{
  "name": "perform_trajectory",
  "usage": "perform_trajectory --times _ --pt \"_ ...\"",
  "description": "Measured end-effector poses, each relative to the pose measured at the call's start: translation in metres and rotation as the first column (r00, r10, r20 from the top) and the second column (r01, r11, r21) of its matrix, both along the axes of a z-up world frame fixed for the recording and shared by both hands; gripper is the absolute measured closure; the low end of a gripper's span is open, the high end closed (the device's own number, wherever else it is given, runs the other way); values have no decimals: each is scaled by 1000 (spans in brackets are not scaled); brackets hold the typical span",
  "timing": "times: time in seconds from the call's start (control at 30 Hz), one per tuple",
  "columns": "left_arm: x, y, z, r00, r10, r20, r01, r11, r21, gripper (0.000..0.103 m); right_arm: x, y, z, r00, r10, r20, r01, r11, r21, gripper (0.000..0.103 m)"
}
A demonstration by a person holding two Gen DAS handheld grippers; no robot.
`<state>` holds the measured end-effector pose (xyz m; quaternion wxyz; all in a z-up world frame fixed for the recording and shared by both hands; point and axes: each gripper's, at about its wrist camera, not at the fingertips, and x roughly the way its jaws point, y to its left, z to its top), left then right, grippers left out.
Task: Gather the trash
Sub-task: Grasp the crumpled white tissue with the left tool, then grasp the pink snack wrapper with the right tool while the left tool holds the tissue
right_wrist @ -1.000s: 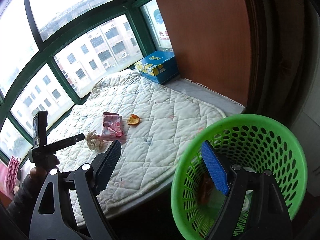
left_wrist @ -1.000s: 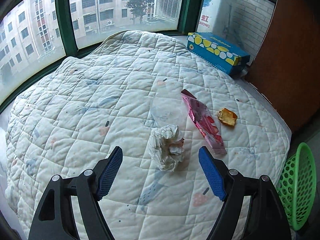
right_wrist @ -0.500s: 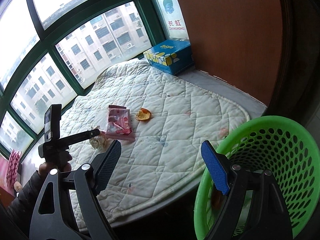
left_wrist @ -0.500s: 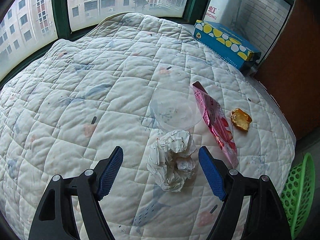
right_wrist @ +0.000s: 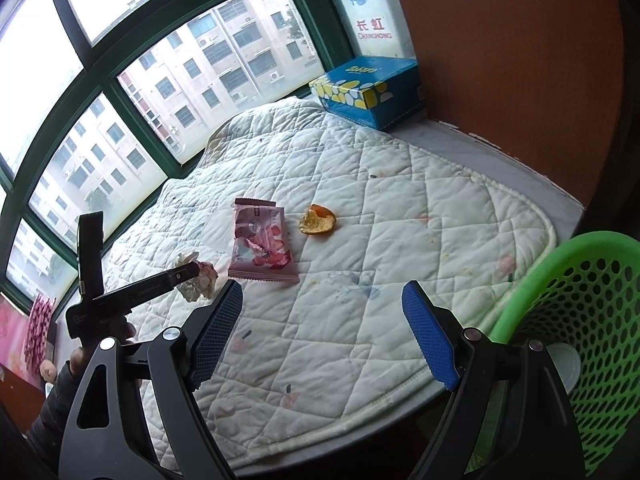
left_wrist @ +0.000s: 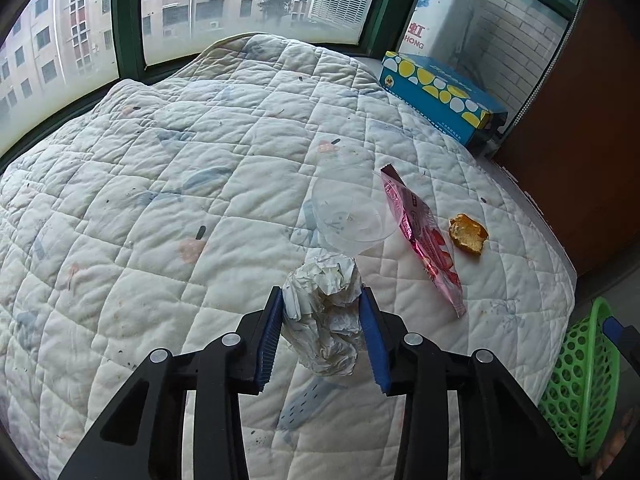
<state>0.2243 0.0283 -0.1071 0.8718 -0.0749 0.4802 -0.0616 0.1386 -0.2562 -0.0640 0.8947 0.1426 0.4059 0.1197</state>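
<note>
A crumpled white paper wad (left_wrist: 324,320) lies on the quilted pad (left_wrist: 160,200). My left gripper (left_wrist: 321,294) straddles it with jaws closing, and both blue pads touch its sides. The right wrist view shows the same wad (right_wrist: 198,284) at the left gripper's tip. Just beyond the wad lie a clear plastic cup (left_wrist: 348,212), a pink snack wrapper (left_wrist: 420,236) (right_wrist: 260,240) and an orange peel (left_wrist: 468,234) (right_wrist: 318,222). My right gripper (right_wrist: 322,286) hangs open and empty over the pad's near edge, beside the green basket (right_wrist: 592,300).
The green basket (left_wrist: 580,380) stands off the pad's right edge, below it. A blue tissue box (left_wrist: 440,96) sits at the far right corner by a brown wall panel. Green-framed windows curve round the far side. A person's hand and sleeve (right_wrist: 60,380) hold the left gripper.
My left gripper moved down and forward over the paper wad and its jaws closed in from wide open to touching it. The right gripper swung left, from over the basket to the pad's edge.
</note>
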Motion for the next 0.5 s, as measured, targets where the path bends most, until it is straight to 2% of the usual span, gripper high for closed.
perform_trajectory --times 0.27,0.5 --pt "-31 22 24 998 23 60 -26 999 44 66 39 40 -17 994 95 -44 -94 995 25 22" --pt "-46 45 32 995 64 78 -66 998 25 66 80 78 -36 983 160 -94 -160 987 6 22"
